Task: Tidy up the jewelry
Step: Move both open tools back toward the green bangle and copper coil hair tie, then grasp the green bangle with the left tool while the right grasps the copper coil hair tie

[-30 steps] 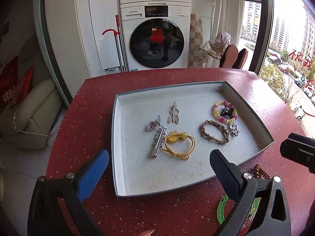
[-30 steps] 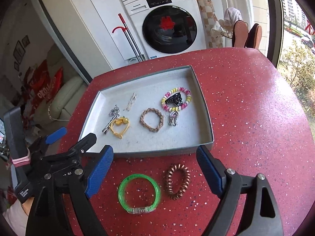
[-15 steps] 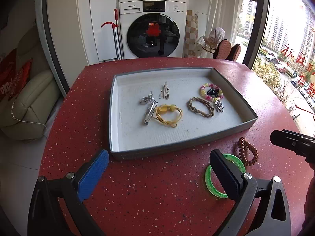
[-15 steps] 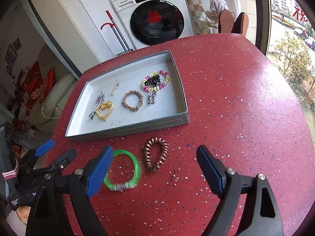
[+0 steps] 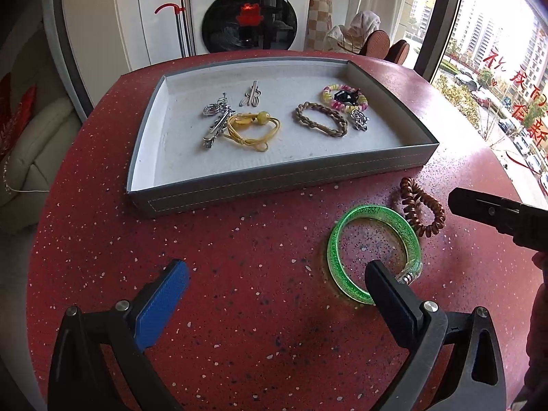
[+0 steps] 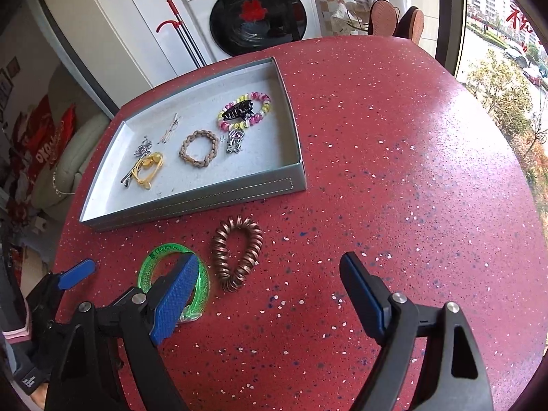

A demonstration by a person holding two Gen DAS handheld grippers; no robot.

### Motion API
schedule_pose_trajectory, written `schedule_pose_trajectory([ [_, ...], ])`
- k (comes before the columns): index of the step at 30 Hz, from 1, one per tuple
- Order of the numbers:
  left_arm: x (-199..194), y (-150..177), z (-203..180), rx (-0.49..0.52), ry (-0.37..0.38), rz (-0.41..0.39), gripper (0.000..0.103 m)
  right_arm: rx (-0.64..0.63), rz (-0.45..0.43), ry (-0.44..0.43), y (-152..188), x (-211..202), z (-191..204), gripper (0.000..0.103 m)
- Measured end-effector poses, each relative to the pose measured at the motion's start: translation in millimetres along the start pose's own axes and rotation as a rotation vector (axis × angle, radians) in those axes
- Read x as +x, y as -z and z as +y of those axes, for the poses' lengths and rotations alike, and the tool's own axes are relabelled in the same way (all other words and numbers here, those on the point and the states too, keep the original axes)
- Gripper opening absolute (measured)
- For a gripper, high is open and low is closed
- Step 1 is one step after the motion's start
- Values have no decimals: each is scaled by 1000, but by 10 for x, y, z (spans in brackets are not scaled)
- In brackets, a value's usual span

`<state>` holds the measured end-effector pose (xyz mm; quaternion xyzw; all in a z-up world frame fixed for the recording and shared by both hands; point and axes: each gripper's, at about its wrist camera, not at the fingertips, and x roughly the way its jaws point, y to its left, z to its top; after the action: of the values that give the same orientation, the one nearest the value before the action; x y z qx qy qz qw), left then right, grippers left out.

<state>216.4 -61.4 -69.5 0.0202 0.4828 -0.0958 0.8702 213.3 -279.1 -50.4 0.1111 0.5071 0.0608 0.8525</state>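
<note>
A green glitter bangle (image 5: 409,233) (image 6: 164,250) and a brown spiral hair tie (image 5: 435,205) (image 6: 254,250) lie on the red table in front of a grey tray (image 5: 274,181) (image 6: 205,202). My left gripper (image 5: 275,270) is open and low over the table. Its black finger overlaps the bangle's near edge in the picture. My right gripper (image 6: 269,263) has its jaws closing. The hair tie lies between them, nearer the left pad, and neither pad touches it. In the tray lie a yellow cord tie (image 5: 251,126), a braided bracelet (image 5: 322,128), a pastel beaded bracelet (image 5: 328,90) and silver clips (image 5: 215,126).
A washing machine (image 5: 250,10) and a red-handled mop (image 5: 181,17) stand beyond the table's far edge. A cream sofa (image 5: 30,144) is at the left and a window (image 5: 496,68) at the right. A person's sleeve (image 6: 13,335) shows low on the left.
Both grippers have drawn back from the tray and sunk toward the near table. The bangle and hair tie now lie close to their fingers. The right jaws have narrowed a little.
</note>
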Motion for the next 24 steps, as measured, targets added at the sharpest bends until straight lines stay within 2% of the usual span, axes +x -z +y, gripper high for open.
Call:
schedule_pose_trajectory([
  [2, 22, 1, -23, 5, -6, 5, 103, -5, 11, 6, -3, 56, 16, 78],
  [4, 52, -5, -49, 17, -14, 10, 103, -12, 26, 9, -1, 118, 31, 70],
  [6, 81, -17, -70, 27, -22, 13, 103, -20, 41, 17, 11, 174, 51, 58],
  [8, 112, -21, -92, 35, -28, 25, 103, -29, 49, 24, 27, 208, 64, 51],
  [10, 135, -22, -104, 38, -33, 28, 103, -52, 46, 41, 40, 207, 88, 46],
  [13, 137, -24, -133, 51, -34, 25, 96, -100, 47, 71, 65, 201, 148, 42],
  [15, 135, -34, -165, 66, -47, 21, 96, -144, 46, 110, 90, 211, 202, 38],
  [17, 120, -43, -193, 78, -35, 15, 82, -189, 42, 150, 115, 224, 258, 35],
  [19, 112, -55, -225, 91, -32, 18, 78, -221, 39, 165, 130, 228, 298, 30],
  [22, 89, -51, -272, 117, -28, 12, 63, -241, 40, 163, 146, 224, 335, 14],
  [24, 85, -59, -292, 125, -14, 15, 52, -258, 34, 174, 169, 222, 362, 12],
])
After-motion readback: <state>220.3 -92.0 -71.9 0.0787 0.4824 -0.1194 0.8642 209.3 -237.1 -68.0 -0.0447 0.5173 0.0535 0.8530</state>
